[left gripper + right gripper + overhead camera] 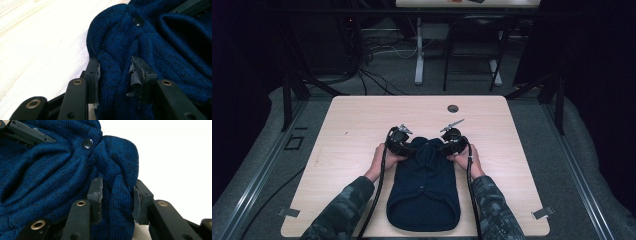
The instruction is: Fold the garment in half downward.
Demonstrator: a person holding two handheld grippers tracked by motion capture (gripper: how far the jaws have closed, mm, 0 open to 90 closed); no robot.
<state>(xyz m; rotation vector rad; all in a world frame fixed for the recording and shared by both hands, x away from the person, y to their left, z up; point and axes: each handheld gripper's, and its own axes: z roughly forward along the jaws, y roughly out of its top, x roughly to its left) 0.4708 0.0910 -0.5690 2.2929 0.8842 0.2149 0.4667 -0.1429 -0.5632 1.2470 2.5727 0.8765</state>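
Observation:
A dark blue knitted garment (424, 185) lies flat on the light wooden table (352, 120), its far end bunched up between my two hands. My left gripper (404, 145) is at that end's left corner; in the left gripper view (115, 77) its pads pinch a fold of the blue knit (160, 50), just below a dark snap button (137, 21). My right gripper (447, 146) grips the right corner; in the right gripper view (118, 197) a fold of knit (50, 177) is squeezed between its pads, near another snap button (87, 143).
A round cable hole (453, 108) sits near the table's far edge. Metal brackets (288, 212) (543, 212) mark the front corners. Beyond the table stand a second table's legs (419, 50) and loose cables (372, 75) on the floor.

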